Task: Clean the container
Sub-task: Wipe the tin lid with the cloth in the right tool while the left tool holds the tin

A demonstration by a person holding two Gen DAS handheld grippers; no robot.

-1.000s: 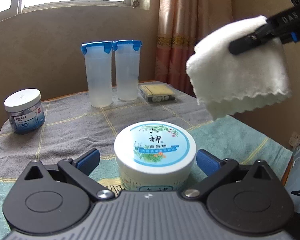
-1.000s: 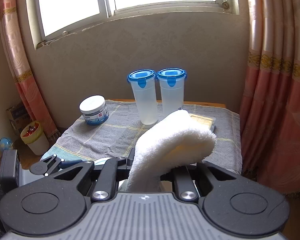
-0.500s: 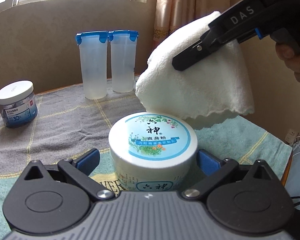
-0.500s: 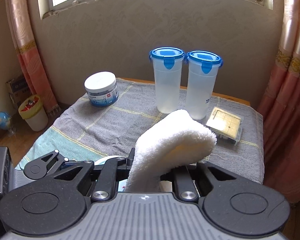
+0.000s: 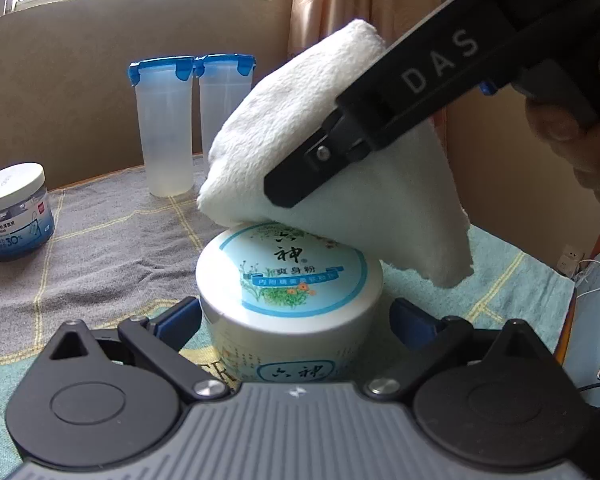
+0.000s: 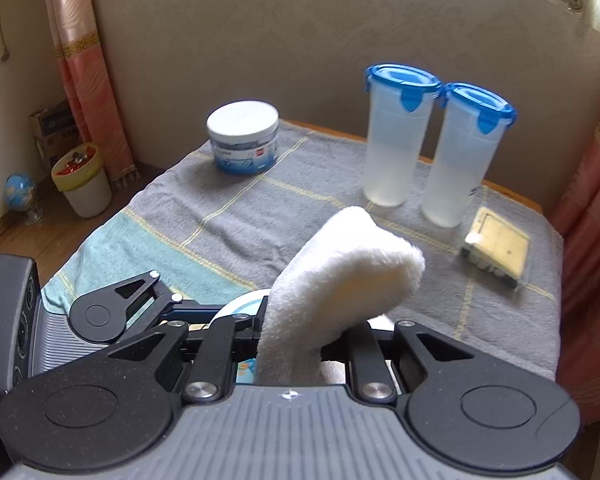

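Observation:
A round white tub [image 5: 288,280] with a blue-ringed floral label stands on the towel-covered table [image 5: 100,264], between the fingers of my left gripper [image 5: 292,316]. Those jaws are closing around it; the left blue pad [image 5: 180,316] is at the tub's side and a thin gap shows at the right pad. My right gripper [image 5: 288,188] comes in from the upper right, shut on a folded white cloth [image 5: 284,140]. The cloth's lower fold rests on the far edge of the tub's lid. In the right wrist view the cloth [image 6: 340,280] hides most of the tub [image 6: 240,304].
Two tall clear containers with blue lids [image 6: 396,140] [image 6: 468,160] stand at the back, a white-lidded jar [image 6: 244,136] at the back left and a small flat box [image 6: 496,248] to the right. A bin [image 6: 82,184] and a globe [image 6: 20,192] sit on the floor left.
My right gripper has carried the cloth left and down until it lies on the tub's lid. The left gripper's jaws have drawn in a little around the tub.

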